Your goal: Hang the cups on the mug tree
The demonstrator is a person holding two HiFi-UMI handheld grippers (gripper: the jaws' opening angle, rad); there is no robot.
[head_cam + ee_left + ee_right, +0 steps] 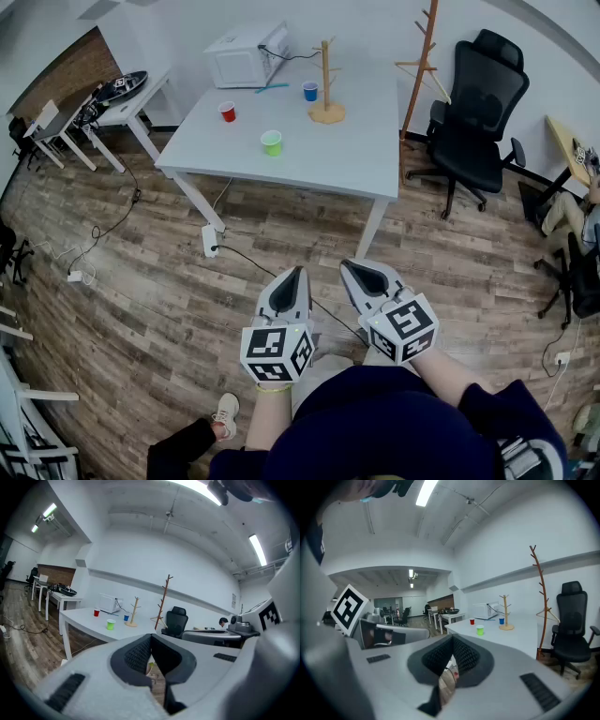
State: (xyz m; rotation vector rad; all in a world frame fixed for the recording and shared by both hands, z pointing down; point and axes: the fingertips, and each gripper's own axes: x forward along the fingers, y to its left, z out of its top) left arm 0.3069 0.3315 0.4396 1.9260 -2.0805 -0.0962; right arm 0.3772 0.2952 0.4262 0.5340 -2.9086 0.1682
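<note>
A wood-plank floor [141,281] is seen across the whole head view, and a white table [366,155] is set on it well ahead of the person. A black office chair [480,101] is placed to the table's right, with a tall wooden coat stand [424,56] between chair and table. A white microwave [246,54] is set at the table's far left corner.

Both tools are held low over the floor, close to the person's body and well apart from the table. The left gripper [298,272] is seen with its jaws brought together at the tips and nothing caught between them (the same is shown in its own view). The right gripper [349,266] is likewise closed and empty, its pads meeting at the tip.

The mug tree [326,82] is stood upright on its round base near the table's far edge, and no cup is hung on its pegs. The blue cup [310,91] is set just beside it on the left. The green cup [271,142] is placed nearer the front edge, and the red cup [228,112] is left further to the left.
</note>
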